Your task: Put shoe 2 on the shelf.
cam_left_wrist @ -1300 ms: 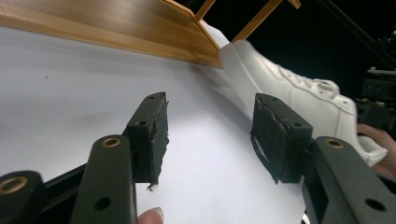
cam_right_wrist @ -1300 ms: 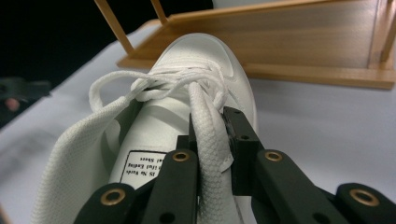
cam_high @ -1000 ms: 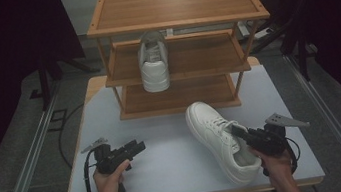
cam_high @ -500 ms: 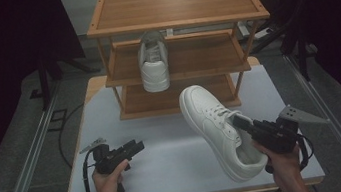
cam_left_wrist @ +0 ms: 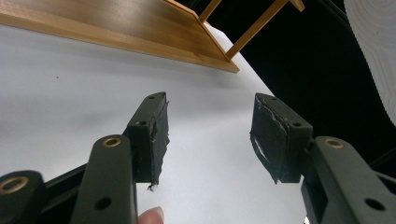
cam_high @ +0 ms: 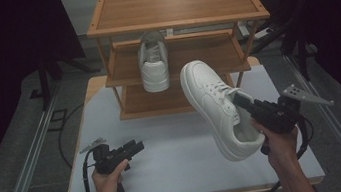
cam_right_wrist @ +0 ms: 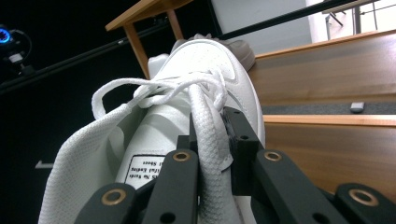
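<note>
Lifted higher since a second ago, the second shoe [cam_high: 218, 107] hangs clamped in the right gripper [cam_high: 243, 103] jaws near the rack [cam_high: 177, 21], unshelved, while the left gripper [cam_high: 134, 147] rests open on the worktop [cam_high: 175, 146].

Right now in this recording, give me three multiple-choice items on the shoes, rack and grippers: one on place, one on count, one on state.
1. Where does the second white sneaker sit?
A. top shelf
B. middle shelf
C. on the table

2. How many shelves has the wooden shoe rack?
A. two
B. three
C. four

3. How does the left gripper stand?
A. open, holding nothing
B. shut on a lace
C. shut on a shoe

Answers: 1 B, it rests on the middle shelf with its toe over the front edge. 2 B, three boards are stacked. 3 A, the left gripper view shows its jaws apart over bare table, while the right gripper clamps the raised sneaker.
</note>
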The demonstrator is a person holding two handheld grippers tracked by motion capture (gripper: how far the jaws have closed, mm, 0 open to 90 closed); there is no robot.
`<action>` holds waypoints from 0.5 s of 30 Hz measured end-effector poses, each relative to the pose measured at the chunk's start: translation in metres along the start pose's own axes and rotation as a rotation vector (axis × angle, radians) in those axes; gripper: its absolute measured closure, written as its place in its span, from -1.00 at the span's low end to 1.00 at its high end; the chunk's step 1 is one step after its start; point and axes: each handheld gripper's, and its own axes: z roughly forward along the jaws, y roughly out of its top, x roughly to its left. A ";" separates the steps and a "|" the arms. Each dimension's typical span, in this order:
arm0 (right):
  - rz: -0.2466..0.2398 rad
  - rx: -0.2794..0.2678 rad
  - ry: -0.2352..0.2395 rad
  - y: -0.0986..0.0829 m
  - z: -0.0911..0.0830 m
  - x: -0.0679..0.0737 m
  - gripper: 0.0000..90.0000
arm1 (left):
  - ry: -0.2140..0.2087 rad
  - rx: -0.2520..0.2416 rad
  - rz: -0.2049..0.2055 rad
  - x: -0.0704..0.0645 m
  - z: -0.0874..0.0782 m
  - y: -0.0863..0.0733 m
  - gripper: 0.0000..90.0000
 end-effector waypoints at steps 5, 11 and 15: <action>0.008 -0.011 -0.020 0.011 0.012 -0.002 0.84 | 0.000 -0.001 0.002 0.000 -0.001 0.000 0.03; 0.020 -0.027 -0.054 0.028 0.030 -0.003 0.84 | -0.001 -0.011 -0.005 0.000 -0.003 0.001 0.04; 0.030 -0.025 -0.093 0.038 0.046 -0.003 0.84 | 0.002 -0.015 -0.002 0.001 -0.003 0.001 0.04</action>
